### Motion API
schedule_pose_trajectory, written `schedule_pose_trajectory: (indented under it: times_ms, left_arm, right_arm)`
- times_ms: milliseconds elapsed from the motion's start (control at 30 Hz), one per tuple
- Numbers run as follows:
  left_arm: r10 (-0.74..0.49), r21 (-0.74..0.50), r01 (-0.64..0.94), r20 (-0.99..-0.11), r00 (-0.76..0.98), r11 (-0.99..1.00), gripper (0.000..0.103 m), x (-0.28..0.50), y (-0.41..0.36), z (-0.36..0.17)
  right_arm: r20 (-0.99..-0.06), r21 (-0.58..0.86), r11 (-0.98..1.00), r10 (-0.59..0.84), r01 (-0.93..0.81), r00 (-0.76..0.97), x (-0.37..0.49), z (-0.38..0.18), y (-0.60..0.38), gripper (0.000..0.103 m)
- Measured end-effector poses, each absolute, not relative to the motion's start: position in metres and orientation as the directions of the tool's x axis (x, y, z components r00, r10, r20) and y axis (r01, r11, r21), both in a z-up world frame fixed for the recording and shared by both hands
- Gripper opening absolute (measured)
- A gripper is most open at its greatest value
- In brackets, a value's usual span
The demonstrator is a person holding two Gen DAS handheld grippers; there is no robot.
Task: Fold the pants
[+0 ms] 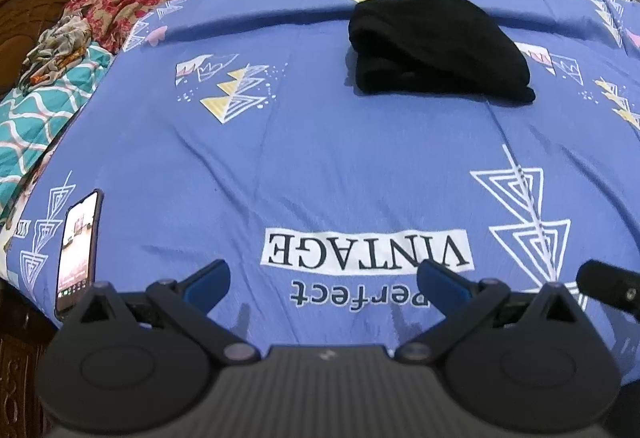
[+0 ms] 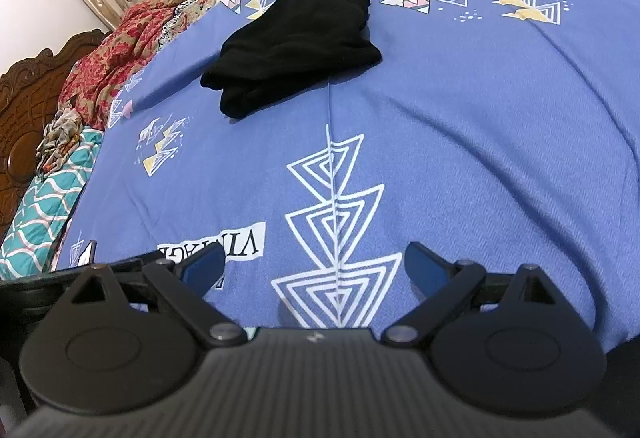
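On the blue bedspread (image 1: 320, 158), folded black pants (image 1: 436, 46) sit clear; phone (image 1: 78, 250) near the edge, left gripper (image 1: 322, 278) and right gripper (image 2: 314, 264) both wide open, empty.

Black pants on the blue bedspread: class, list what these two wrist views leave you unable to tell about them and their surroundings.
- Black pants: folded bundle; the layers and underside are lost in uniform dark fabric in both views.
- Phone: screen content too small and blurred in the left wrist view; in the right wrist view mostly hidden behind the other gripper.
- Bedspread: near edge covered by the gripper bodies.
- "VINTAGE" label: partly covered by a finger in the right wrist view.
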State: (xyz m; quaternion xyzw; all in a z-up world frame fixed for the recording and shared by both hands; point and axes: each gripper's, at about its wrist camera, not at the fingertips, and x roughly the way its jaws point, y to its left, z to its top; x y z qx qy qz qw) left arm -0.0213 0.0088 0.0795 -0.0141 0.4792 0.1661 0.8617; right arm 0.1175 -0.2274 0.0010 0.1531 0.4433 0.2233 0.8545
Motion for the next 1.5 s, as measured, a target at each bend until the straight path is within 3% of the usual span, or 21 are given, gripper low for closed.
schedule_pose_trajectory:
  times_ms: [1500]
  left_arm:
    - [0.264,0.184,-0.237,-0.891,0.370,0.954,0.103,-0.017,0.005,0.048]
  right_arm:
    - [-0.690,0.465,0.850,0.522,-0.246,0.501,0.119,0.001,-0.231,0.098]
